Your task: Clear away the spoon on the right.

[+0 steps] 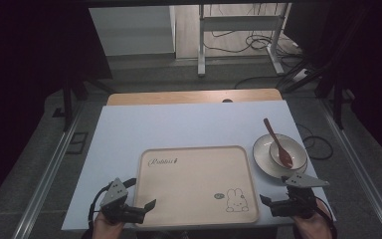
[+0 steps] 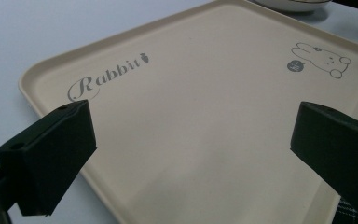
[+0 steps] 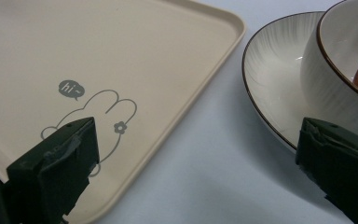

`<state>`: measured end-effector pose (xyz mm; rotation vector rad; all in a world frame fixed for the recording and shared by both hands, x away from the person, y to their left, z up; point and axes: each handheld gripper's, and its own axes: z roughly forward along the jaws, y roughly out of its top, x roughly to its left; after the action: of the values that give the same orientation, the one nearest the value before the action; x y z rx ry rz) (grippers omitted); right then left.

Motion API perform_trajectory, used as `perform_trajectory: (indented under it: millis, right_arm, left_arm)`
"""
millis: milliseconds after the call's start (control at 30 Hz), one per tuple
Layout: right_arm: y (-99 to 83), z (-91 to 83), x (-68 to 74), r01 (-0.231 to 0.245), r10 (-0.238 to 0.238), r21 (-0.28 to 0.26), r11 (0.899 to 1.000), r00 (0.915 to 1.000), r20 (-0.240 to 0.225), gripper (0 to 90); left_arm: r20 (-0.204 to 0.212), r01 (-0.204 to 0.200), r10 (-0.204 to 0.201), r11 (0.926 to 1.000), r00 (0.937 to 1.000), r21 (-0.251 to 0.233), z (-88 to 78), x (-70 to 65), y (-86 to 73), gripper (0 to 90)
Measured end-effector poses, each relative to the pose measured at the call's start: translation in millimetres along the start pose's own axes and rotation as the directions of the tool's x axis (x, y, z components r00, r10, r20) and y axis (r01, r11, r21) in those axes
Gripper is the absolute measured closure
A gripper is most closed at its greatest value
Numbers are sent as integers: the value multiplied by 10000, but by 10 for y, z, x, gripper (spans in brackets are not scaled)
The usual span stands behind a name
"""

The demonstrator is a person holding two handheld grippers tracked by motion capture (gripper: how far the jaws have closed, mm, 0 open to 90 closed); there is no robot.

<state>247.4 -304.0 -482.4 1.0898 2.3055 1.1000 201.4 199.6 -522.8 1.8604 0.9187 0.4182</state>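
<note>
Left gripper [image 1: 140, 206]: jaws spread wide, empty, over the cream rectangular plastic tray [image 1: 194, 169].
Right gripper [image 1: 273, 203]: released, beside the white ceramic plate [image 1: 261, 152].

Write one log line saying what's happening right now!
left gripper: open, at tray near-left edge | right gripper: open, beside plate | bowl on plate, spoon in bowl | nothing held

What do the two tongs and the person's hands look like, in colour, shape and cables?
Both tongs are black, with two blocky, wedge-shaped jaws each. The left tongs and the right tongs each carry a grey three-cornered plate on top. A black cable loops beside the left one. The hands appear bare; no sleeves are visible.
</note>
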Motion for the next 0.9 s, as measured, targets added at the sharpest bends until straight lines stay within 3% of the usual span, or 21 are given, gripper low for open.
perform_trajectory:
  millis: [900]
  right_arm:
    - [-27,55,-26,177,-177,332,9993,9998,-9,0]
  left_arm:
    - [-5,22,-22,10000,10000,24,-1,0,-2,0]
